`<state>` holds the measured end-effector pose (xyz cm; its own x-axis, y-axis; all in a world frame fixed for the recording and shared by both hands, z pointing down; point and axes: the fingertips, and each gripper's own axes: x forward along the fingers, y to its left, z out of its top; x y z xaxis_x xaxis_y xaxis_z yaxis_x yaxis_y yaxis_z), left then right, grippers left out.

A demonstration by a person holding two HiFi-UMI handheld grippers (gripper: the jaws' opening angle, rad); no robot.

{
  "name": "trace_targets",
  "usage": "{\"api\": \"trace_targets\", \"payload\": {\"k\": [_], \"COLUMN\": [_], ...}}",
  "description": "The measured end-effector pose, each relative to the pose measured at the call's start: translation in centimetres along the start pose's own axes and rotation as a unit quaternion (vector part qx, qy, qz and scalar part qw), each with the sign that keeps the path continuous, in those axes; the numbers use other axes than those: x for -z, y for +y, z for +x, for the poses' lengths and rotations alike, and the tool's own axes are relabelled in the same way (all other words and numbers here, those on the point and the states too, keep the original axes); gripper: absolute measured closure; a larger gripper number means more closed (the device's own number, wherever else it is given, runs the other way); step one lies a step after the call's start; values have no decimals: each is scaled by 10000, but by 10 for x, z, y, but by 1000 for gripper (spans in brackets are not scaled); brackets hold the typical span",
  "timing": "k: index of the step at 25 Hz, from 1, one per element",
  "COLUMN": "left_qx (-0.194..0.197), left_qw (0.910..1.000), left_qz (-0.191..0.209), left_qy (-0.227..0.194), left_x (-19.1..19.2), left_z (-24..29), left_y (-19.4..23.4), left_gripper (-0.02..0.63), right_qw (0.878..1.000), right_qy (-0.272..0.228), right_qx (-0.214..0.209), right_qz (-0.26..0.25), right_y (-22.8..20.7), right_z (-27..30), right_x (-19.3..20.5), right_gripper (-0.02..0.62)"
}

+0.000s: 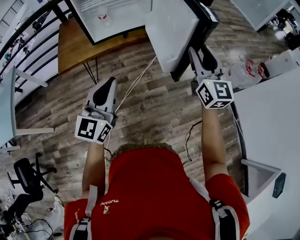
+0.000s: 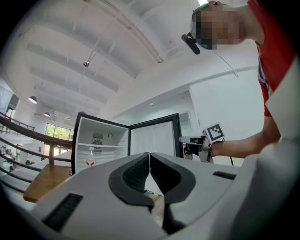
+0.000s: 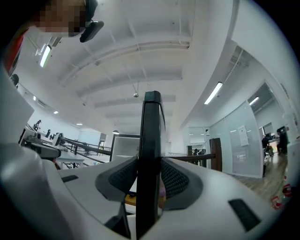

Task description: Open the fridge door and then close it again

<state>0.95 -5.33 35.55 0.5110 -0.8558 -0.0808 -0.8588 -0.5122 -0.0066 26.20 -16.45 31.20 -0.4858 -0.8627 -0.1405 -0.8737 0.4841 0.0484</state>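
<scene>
The right gripper's pads are closed onto the free edge of the fridge door. The dark edge stands upright between them and fills the gap, with a pad against each face. In the head view the right gripper sits at the near end of the door, the end farthest from the hinge.

That looks like the best hold. The door is probably a stiff, flat panel that swings freely and is fairly light, so a pinch at the free edge gives the most leverage. Its smooth faces could slide through the pads, so pushing square to the panel should work better than dragging along it.

The left gripper is shut with nothing between its jaws. It hangs over the wooden floor, to the left of the door and well apart from it.

Beyond both grippers, the door stands wide open from the fridge cabinet on the far side, with its white inner face turned left. A bottle stands inside.
</scene>
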Motion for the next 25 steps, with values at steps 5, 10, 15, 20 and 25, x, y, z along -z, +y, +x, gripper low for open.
{"api": "trace_targets", "payload": {"k": [5,10,15,20,25], "left_qx": [-139,-78,14,-104,-134], "left_qw": [9999,9998,9998,9996,9995], "left_qz": [33,169,182,218,226], "left_qy": [-18,-30,-76,-122,-164], "left_x": [-6,-15,-20,-29,-26], "left_z": [-18,-30,-41,-42,-28], "left_y": [19,28,27,13,15], "left_gripper": [592,592,592,592,592], "right_qw": [9998,9991,9986,9981,9976], "right_qy": [120,272,369,481,496], "right_qx": [118,265,267,40,-174], "right_qz": [-70,-162,-265,-392,-448], "right_y": [-11,-11,-6,-4,5], "right_z": [0,0,-3,-16,-11], "right_x": [3,6,9,9,18], "right_gripper": [422,422,422,423,423]}}
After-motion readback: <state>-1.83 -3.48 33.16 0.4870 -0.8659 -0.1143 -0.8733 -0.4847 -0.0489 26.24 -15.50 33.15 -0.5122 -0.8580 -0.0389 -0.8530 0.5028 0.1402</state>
